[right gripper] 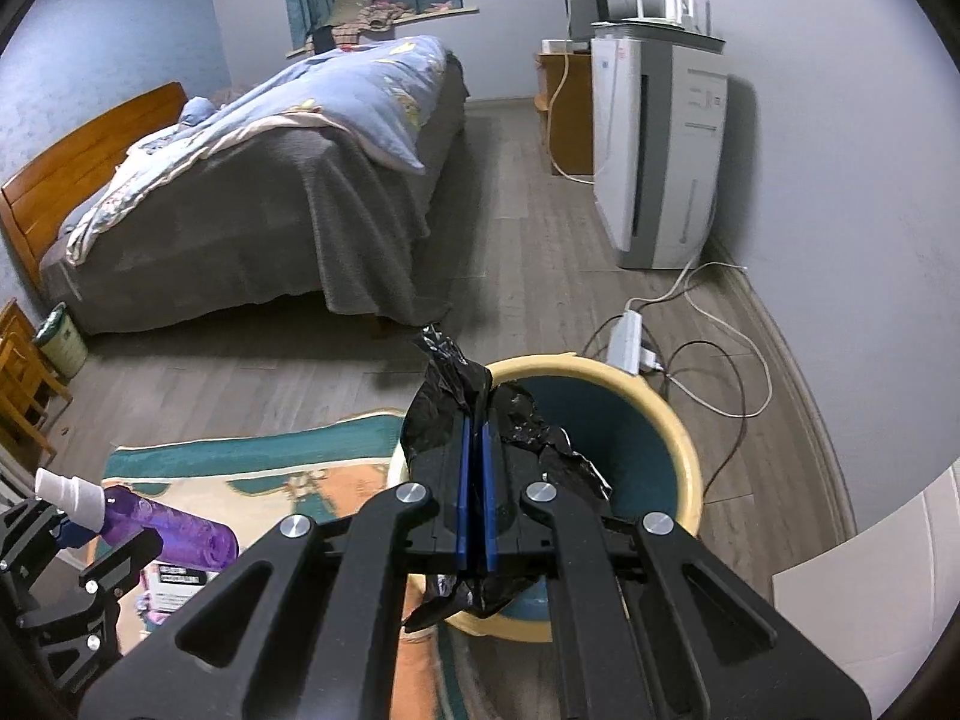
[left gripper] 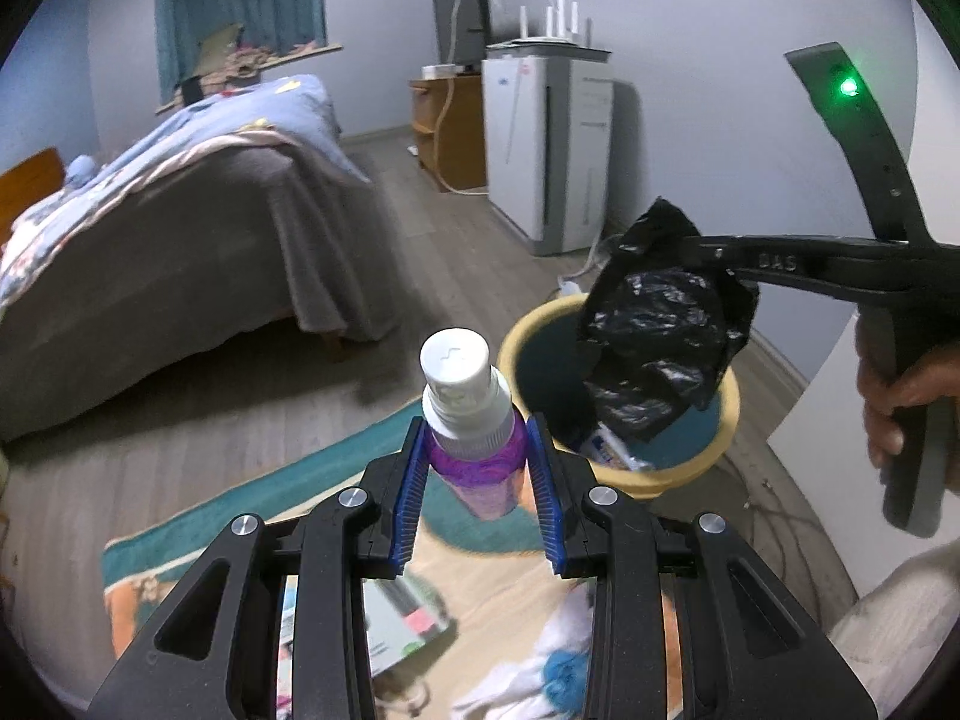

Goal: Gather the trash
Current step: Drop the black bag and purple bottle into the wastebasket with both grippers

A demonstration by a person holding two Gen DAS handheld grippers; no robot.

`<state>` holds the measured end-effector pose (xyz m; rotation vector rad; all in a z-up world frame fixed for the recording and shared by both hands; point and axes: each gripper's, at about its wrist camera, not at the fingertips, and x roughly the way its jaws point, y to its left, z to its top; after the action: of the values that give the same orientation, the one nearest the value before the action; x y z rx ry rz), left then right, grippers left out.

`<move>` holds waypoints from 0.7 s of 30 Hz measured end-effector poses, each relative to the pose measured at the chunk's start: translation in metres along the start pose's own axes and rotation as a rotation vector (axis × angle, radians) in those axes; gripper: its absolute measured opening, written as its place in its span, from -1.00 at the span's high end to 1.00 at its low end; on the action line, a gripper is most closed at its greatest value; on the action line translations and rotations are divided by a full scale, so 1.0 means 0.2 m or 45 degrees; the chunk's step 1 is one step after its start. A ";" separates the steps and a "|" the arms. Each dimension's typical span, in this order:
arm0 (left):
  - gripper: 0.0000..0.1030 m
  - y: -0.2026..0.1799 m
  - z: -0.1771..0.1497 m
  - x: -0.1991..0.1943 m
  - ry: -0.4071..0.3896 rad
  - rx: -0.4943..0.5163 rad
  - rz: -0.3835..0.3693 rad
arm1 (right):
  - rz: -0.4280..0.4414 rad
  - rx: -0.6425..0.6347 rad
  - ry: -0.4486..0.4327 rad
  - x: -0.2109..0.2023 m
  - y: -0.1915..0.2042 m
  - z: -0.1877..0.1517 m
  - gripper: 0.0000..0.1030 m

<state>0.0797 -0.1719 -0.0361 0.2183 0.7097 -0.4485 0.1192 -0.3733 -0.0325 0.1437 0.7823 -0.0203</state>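
My left gripper is shut on a purple bottle with a white cap, held upright above the rug, just left of the bin. The bottle also shows in the right wrist view. My right gripper is shut on a crumpled black plastic bag and holds it over the near rim of a yellow bin with a teal inside. In the left wrist view the bag hangs over the bin, which holds some packaging at its bottom.
A patterned teal and orange rug lies under me with a booklet and white cloth on it. A bed stands to the left. A white appliance, a power strip and cables sit by the right wall.
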 end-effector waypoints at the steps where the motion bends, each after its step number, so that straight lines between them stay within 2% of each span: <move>1: 0.34 -0.02 0.02 0.02 0.004 0.002 -0.016 | -0.007 0.013 0.004 0.01 -0.03 0.00 0.94; 7: 0.34 -0.11 0.05 0.14 0.041 0.011 -0.105 | -0.029 0.088 0.047 0.10 -0.19 0.01 0.94; 16: 0.34 -0.35 0.09 0.34 0.104 0.165 -0.210 | -0.127 0.163 0.146 0.27 -0.37 -0.02 0.94; 21: 0.34 -0.41 0.11 0.46 0.144 0.188 -0.241 | -0.170 0.169 0.215 0.38 -0.42 -0.05 0.94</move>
<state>0.1152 -0.2820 -0.0848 0.3189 0.8121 -0.6743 0.1593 -0.4530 -0.1032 0.2211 0.9584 -0.1887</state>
